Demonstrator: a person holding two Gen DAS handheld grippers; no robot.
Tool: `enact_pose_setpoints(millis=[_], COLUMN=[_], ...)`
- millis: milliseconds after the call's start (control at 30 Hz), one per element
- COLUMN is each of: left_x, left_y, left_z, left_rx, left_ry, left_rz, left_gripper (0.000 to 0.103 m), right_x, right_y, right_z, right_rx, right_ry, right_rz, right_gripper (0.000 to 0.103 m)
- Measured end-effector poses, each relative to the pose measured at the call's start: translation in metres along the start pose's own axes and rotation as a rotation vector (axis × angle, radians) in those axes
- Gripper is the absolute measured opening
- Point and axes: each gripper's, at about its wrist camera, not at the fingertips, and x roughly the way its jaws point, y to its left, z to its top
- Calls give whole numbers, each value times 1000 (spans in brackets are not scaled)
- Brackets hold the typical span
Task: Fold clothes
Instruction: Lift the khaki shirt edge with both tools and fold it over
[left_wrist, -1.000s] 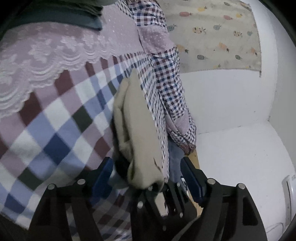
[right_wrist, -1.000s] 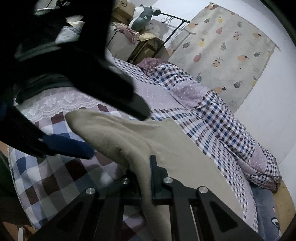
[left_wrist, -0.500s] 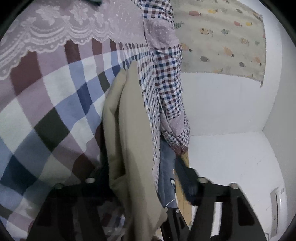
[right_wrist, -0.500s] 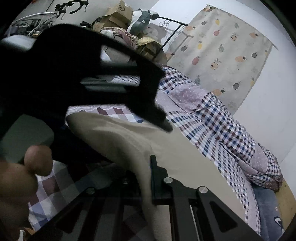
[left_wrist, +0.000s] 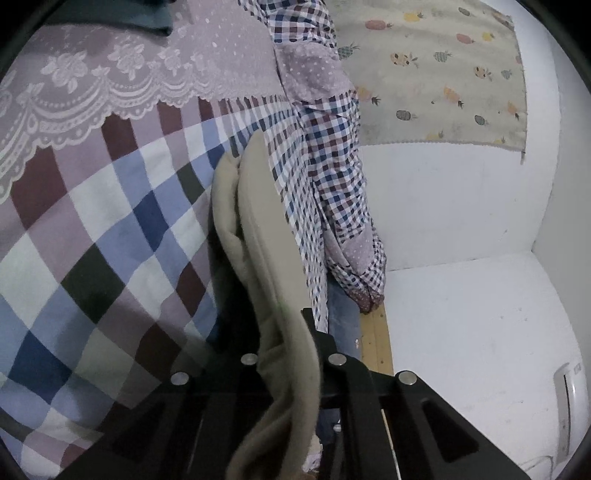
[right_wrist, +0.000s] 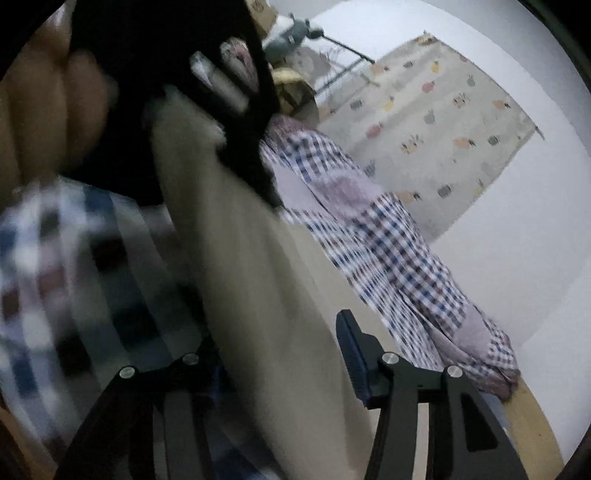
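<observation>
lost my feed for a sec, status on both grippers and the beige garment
Left gripper shut on beige garment. Right gripper open, garment running between its fingers. Garment lifted over checkered bedspread. Nothing in the way.

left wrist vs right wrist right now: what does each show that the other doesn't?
Left wrist only: the lace-edged cover at the head of the bed and a white appliance at the lower right.

Right wrist only: the person's hand around the black left hand-held gripper, a metal rack and a cardboard box behind the bed. This view is motion-blurred.

Both: the beige garment between the fingers, the checked bedspread, the gingham quilt and the pineapple-print cloth.
</observation>
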Motion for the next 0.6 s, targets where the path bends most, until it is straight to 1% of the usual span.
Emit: enact_pose_setpoints(millis=[100, 200, 433, 600], left_x=[-1, -2, 7, 7], left_y=[-3, -6, -14, -14], left_z=[2, 4, 11, 13], left_rx=[-6, -12, -17, -22], left_ry=[-6, -12, -19, -21], left_rz=[-17, -33, -39, -35], left_gripper=[5, 5, 5, 5], right_x=[8, 13, 12, 0], right_y=[-12, -33, -96, -141], right_z=[-19, -39, -108, -170], right_rx=[-4, 19, 19, 2], right_ry=[58, 122, 267, 390], right_rz=[-53, -105, -188, -250], right_gripper=[55, 54, 54, 57])
